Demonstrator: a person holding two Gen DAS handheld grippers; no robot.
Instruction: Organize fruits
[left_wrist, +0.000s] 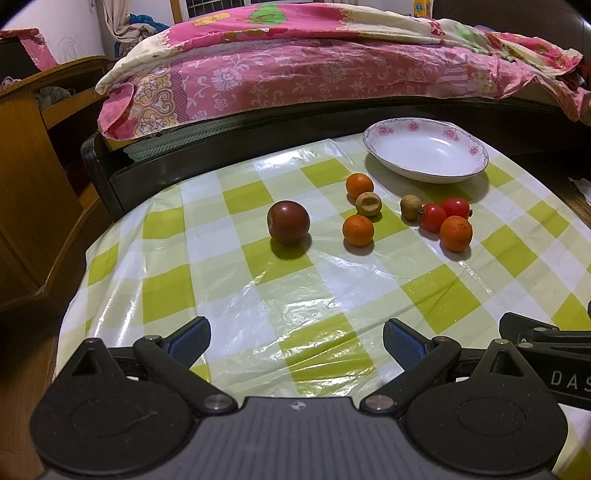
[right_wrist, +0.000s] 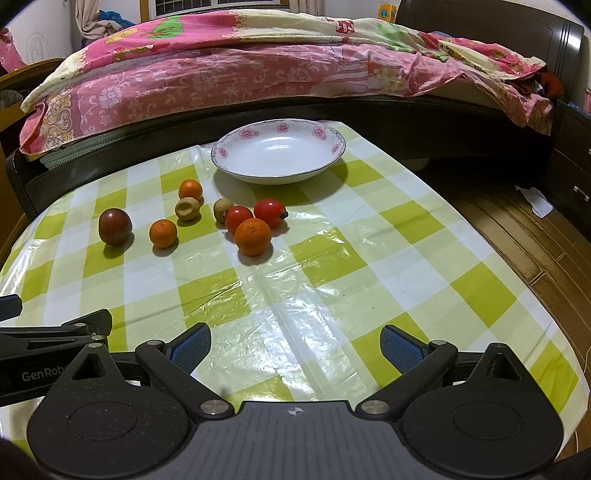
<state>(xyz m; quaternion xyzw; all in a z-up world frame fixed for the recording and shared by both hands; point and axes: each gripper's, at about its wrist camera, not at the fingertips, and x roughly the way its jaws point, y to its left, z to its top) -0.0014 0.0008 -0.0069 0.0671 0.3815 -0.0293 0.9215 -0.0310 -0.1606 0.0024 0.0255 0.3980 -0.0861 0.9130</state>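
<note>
Bedroom setting: a table (right_wrist: 369, 236) under a glossy green-and-white checked cloth stands against a bed (right_wrist: 258, 74) covered with a pink floral quilt. Wooden furniture (left_wrist: 33, 177) lies to the left of the left tool, and a scrap of white paper (right_wrist: 535, 201) lies on the wooden floor to the right of the right tool.

Left tool (left_wrist: 297, 341): fingers spread wide apart, nothing between them, held low over the near part of the table. Right tool (right_wrist: 295, 345): fingers likewise wide apart and empty, just beside the left one; each tool shows at the edge of the other's view.

Fruit count, all loose on the cloth ahead of both tools and well apart from them:
- one dark red apple (left_wrist: 288, 226), furthest to the left, standing alone
- three small oranges: a far one (left_wrist: 359, 185), a middle one (left_wrist: 358, 230), and a larger one (left_wrist: 455, 233) nearest the right tool
- two red tomatoes (left_wrist: 432, 217) and (left_wrist: 457, 207), touching each other and the larger orange
- two brownish round fruits: one with a hollow top (left_wrist: 368, 204) between the far and middle oranges, one (left_wrist: 410, 207) just left of the tomatoes

One white bowl (right_wrist: 332, 157) with a pink flower rim sits beyond the fruit, near the bed edge, with nothing in it. No object lies between either tool and the fruit
</note>
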